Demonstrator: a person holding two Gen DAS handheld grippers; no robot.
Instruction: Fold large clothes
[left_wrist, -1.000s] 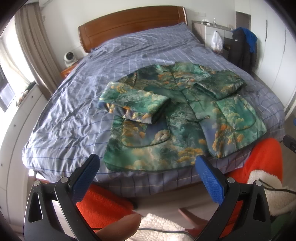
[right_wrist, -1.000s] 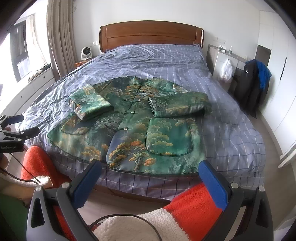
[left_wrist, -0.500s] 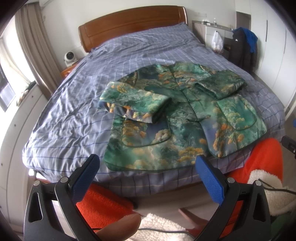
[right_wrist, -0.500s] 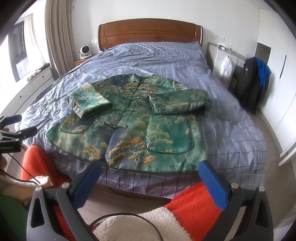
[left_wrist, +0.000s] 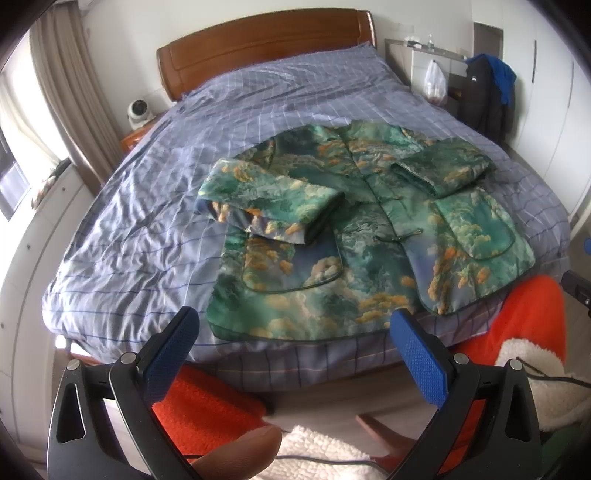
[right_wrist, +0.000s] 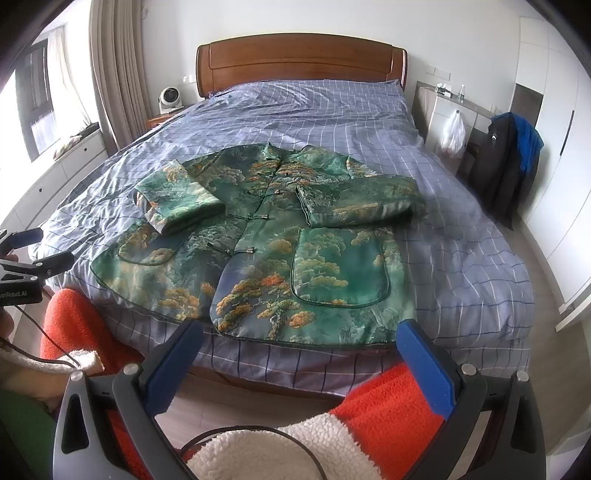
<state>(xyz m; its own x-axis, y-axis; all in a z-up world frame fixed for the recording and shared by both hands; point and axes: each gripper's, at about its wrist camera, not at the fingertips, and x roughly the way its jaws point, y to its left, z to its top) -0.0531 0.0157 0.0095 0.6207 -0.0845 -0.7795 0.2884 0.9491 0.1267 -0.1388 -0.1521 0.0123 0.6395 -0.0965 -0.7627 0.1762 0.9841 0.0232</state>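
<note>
The green jacket (left_wrist: 354, 236) lies flat on the bed (left_wrist: 155, 236), near the foot end, with its front buttoned. Both sleeves are already folded in across the chest: one sleeve (left_wrist: 269, 206) on the left, the other sleeve (right_wrist: 354, 201) on the right. From a second ago, almost nothing has changed. The jacket has not moved, and both views have only slid a tiny bit. So I think no new fold has started yet, and the next fold is likely bringing the bottom edge up toward the collar.

The left claw (left_wrist: 291, 354) is wide open and holds nothing. The right claw (right_wrist: 299, 358) is wide open and empty too. Both hang in front of the bed, short of the jacket's bottom edge.

The only bag is a white plastic bag (right_wrist: 453, 134) hanging by the wall. I cannot tell what is inside.
</note>
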